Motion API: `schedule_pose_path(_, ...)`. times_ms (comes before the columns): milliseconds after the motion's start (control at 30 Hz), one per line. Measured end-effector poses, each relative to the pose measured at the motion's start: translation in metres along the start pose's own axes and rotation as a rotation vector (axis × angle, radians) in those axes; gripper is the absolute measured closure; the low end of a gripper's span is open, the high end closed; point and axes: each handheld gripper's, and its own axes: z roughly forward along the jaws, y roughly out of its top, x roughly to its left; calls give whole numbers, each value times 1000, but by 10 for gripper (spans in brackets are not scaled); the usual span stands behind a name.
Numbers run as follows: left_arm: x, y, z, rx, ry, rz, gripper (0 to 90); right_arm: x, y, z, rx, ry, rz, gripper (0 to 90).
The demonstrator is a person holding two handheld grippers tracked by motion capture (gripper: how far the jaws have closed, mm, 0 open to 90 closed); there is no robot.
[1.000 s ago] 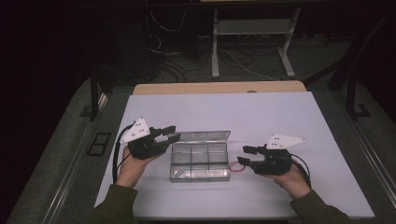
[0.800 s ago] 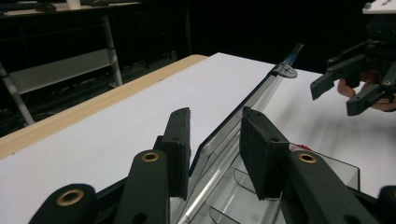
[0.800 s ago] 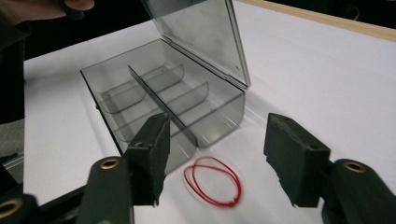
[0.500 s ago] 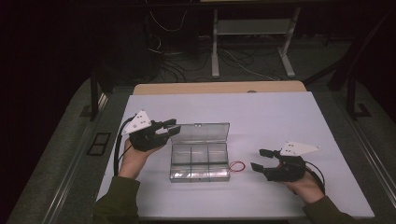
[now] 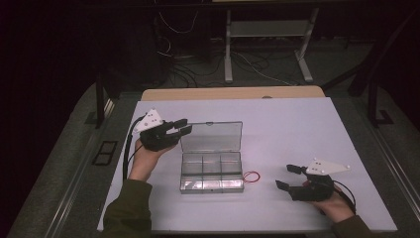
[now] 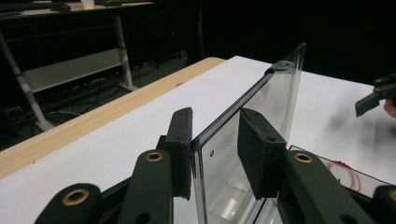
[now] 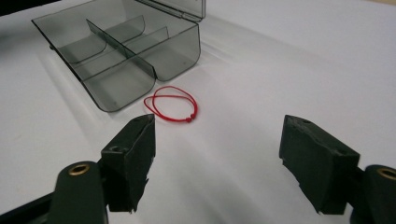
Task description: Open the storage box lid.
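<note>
**Camera placement: three views**

The high view looks forward and down over the whole white table (image 5: pixel 297 129). The left gripper view sits close against the raised box lid (image 6: pixel 252 116), facing across the table. The right gripper view looks low over the table; it shares the red loop (image 7: pixel 172 103) with both other views.

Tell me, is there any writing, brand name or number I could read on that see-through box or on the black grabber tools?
None can be read. The clear box, its raised lid, the red string loop, the white table and both the left gripper and right gripper bear no visible words, labels or numbers.
</note>
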Motion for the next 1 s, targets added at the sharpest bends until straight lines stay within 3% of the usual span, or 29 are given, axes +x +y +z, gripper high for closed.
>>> schedule_pose_path(333, 11, 1, 8, 12, -4, 1, 629, 4, -9, -4, 26, -12, -21, 245)
schedule_pose_path(1000, 24, -6, 29, 23, 46, -4, 521, 2, -11, -9, 6, -20, 9, 245)
